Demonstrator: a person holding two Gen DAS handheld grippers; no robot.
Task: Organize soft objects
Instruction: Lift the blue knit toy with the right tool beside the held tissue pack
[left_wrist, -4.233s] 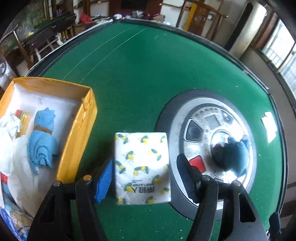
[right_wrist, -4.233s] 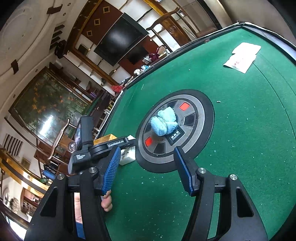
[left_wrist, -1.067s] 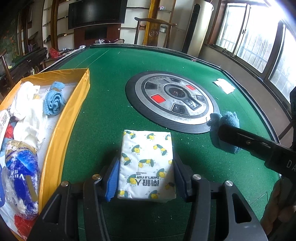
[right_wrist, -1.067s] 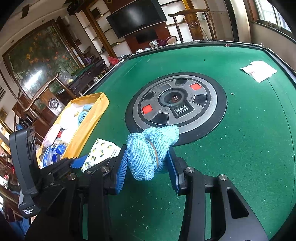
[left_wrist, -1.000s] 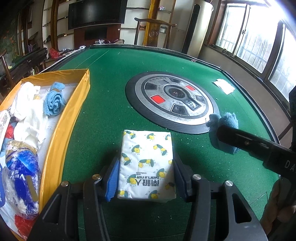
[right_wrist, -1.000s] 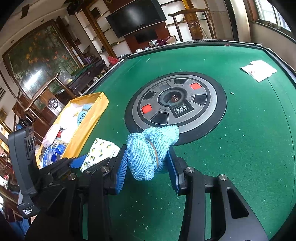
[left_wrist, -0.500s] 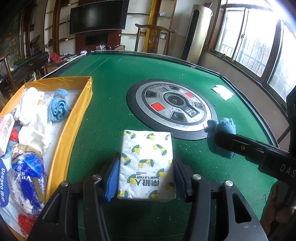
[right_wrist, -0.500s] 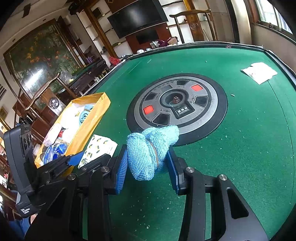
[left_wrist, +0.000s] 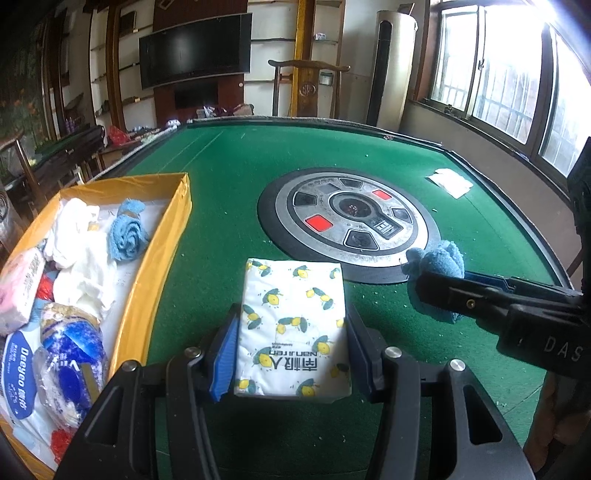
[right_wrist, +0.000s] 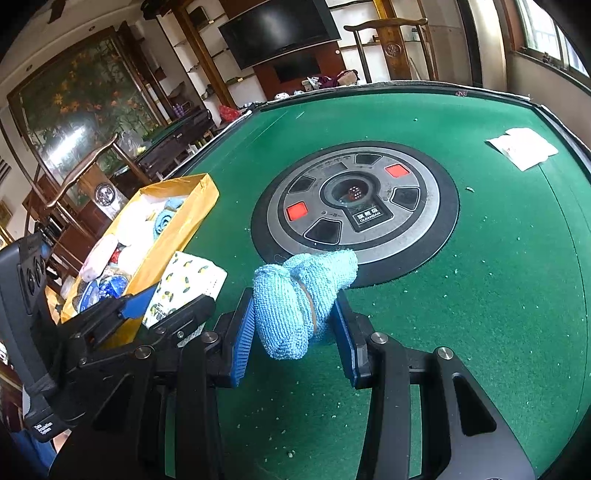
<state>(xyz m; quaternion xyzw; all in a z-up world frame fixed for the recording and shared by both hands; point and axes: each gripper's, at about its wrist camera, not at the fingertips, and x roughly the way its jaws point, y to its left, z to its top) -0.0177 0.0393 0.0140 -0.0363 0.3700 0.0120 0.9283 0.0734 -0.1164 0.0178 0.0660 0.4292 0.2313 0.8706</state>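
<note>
A tissue pack (left_wrist: 291, 325), white with a lemon print, is seen at the lower centre of the left wrist view, clamped between the 2 blue pads of the left gripper (left_wrist: 290, 341). It is judged to be light and soft, with a slick plastic wrap, so a hold across its 2 long side faces, as taken here, is thought safest; a harder squeeze would only dent it. Its long axis runs up the frame, away from the camera, and its printed face is turned upward.

A rolled blue towel (right_wrist: 299, 299) sits at the lower centre of the right wrist view, pinched between the pads of the right gripper (right_wrist: 295, 328). It is judged to be light, limp and grippy, and it is bound by a band at its middle, beside which the pads press. Its long axis is tilted, with 1 end pointing to the upper right of the frame, toward the round control panel (right_wrist: 354, 208).

Both items are held above the green table (left_wrist: 229, 177). At the left of the left wrist view lies the yellow box (left_wrist: 162, 236), already holding another blue roll (left_wrist: 125, 236), white cloths (left_wrist: 81, 254) and packets.
</note>
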